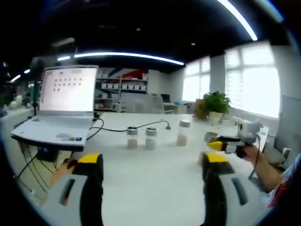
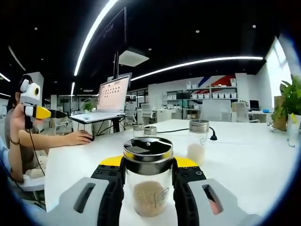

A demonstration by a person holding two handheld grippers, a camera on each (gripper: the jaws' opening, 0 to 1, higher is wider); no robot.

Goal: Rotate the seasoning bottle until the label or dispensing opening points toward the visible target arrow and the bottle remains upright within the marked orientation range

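A clear seasoning bottle (image 2: pixel 148 190) with a dark metal lid and brown powder stands upright on the white table (image 2: pixel 244 165). My right gripper (image 2: pixel 148 162) is shut on it, one jaw on each side of the glass. In the left gripper view that gripper (image 1: pixel 218 145) comes in from the right in a person's hand, with the bottle's lid (image 1: pixel 210 137) at its yellow tips. My left gripper (image 1: pixel 153 162) is open above the table with nothing between its fingers. The right gripper view has it raised at the far left (image 2: pixel 41 112).
Three more bottles (image 1: pixel 132 138) (image 1: pixel 150 138) (image 1: pixel 183 133) stand in a loose row mid-table. An open laptop (image 1: pixel 68 103) sits at the left on a stand, with black cables (image 1: pixel 117 128) beside it. A potted plant (image 1: pixel 216 101) is at the far right. A hand (image 2: pixel 80 137) rests near the laptop.
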